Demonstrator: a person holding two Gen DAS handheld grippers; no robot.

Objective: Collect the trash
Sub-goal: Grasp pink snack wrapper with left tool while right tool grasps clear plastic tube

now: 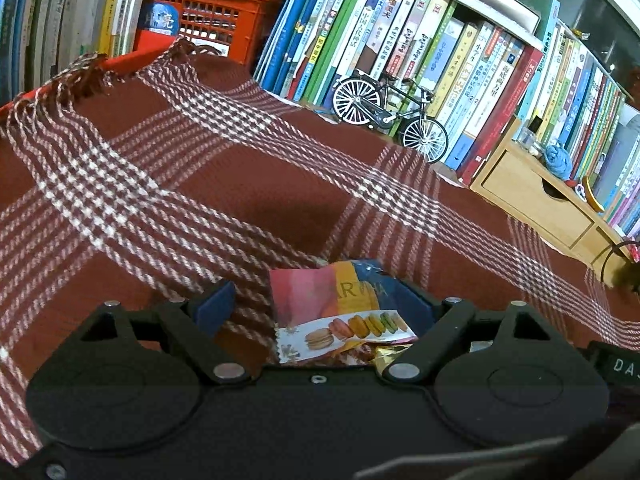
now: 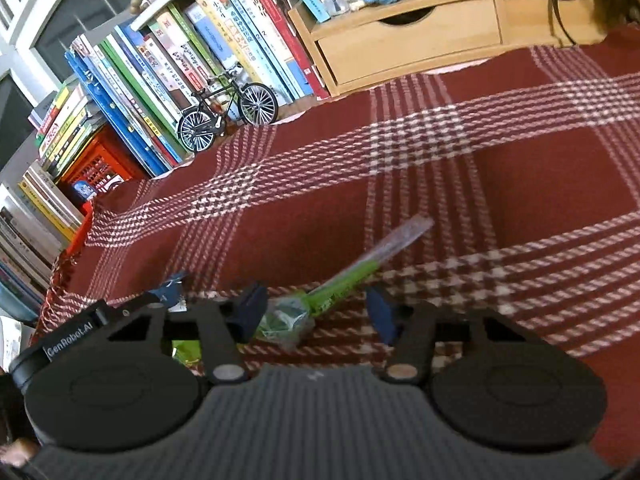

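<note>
Your left claw (image 1: 316,308) stands wide, with the macaron wrapper (image 1: 340,312) between its blue fingers (image 1: 212,306). The wrapper leans against the right-hand finger; the left-hand one is clear of it, so no pinch is visible. A gold foil scrap (image 1: 386,356) lies under the wrapper, near the claw body.

Your right claw (image 2: 316,312) is about half open. The green wrapper (image 2: 320,300) lies between its fingers (image 2: 252,312), crumpled end by the left-hand finger, clear tail (image 2: 404,236) pointing up and away over the cloth. The right-hand finger does not touch it. Whether the left-hand finger presses it cannot be told: the view is blurred.

Only the right wrist view shows a corner of your left claw (image 2: 168,292), just beside the right one, and more green (image 2: 186,352) under the linkage.

The plaid cloth (image 1: 240,184) on the desk is open ahead of both claws. At its far edge: model bicycle (image 1: 390,114), books (image 1: 440,52), wooden drawer unit (image 2: 408,40), red crate (image 1: 212,20).
</note>
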